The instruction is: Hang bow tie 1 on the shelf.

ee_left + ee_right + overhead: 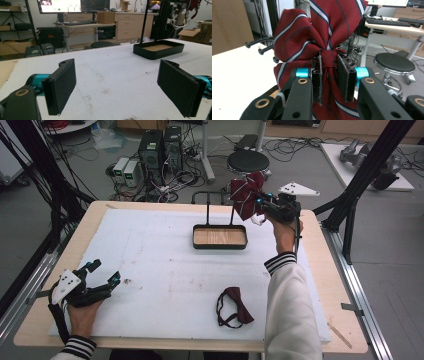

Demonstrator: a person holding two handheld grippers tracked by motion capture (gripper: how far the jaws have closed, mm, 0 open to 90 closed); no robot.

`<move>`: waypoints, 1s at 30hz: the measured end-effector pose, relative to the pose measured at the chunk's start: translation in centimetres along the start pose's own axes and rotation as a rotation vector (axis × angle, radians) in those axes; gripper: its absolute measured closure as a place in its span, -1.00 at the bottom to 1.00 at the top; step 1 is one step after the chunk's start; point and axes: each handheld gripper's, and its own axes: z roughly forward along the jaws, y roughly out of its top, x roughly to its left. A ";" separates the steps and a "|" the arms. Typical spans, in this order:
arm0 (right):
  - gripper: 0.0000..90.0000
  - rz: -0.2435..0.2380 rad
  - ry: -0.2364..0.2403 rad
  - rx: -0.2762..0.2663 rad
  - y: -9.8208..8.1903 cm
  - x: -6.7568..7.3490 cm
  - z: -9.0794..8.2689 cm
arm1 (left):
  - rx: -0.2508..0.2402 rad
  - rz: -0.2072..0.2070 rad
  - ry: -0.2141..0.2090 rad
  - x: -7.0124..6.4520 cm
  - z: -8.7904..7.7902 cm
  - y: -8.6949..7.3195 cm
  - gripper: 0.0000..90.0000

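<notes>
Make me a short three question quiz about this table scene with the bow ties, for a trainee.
1. True or false: the right tongs grip the striped bow tie at its knot.
2. Are the left tongs A) open or B) shut on something?
3. What lies on the white mat near the front edge?

Key: 1 true; 2 A; 3 a plain dark red bow tie with its strap.

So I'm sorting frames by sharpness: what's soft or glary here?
Left gripper view: black jaw pads near the lens are soft, monitor glares white. Right gripper view: striped bow tie crisp, stool blurred. High view: evenly lit, coarse.
</notes>
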 end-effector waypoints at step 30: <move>0.67 -0.037 0.087 0.043 0.5 2.5 2.1 | -0.001 0.004 0.000 0.0 0.0 0.0 -0.64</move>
